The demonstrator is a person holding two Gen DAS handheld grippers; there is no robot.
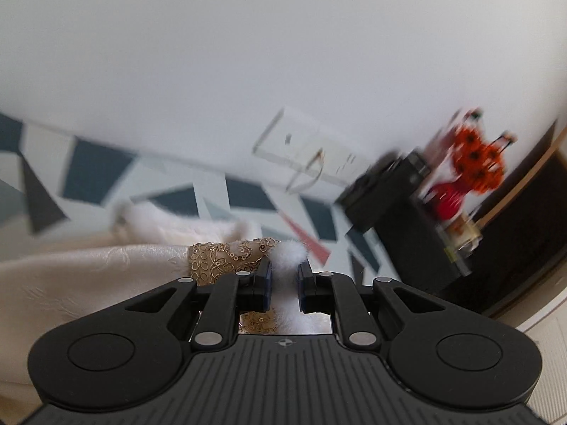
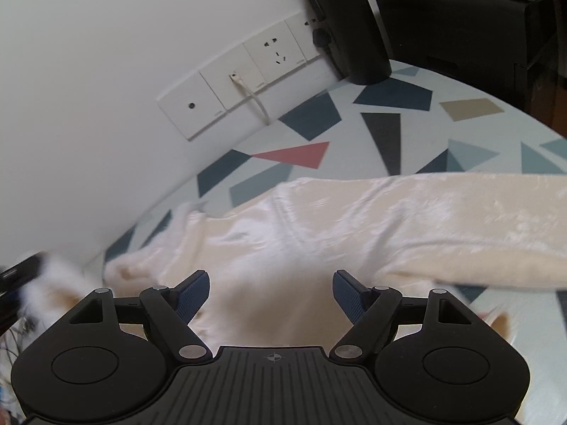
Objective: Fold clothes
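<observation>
Fold under way: left gripper (image 1: pixel 284 285) clamps the cream garment's (image 2: pixel 319 219) furry cuff (image 1: pixel 288 253) (sleeve lifted), right gripper (image 2: pixel 271 295) spread above it on the tabletop (image 2: pixel 389 106); next, probably lay that sleeve across.

Soft, even daylight fills both views, with no hard shadows or glare. Ahead of the left gripper (image 1: pixel 284 285) everything smears with motion blur, worst toward the right. The right wrist view is sharper, blurred only near the gripper. Fisheye bends the edges and darkens the corners.

Orange flowers (image 1: pixel 478 157) motion-blurred; cream garment (image 2: pixel 354 226) cut off right.
</observation>
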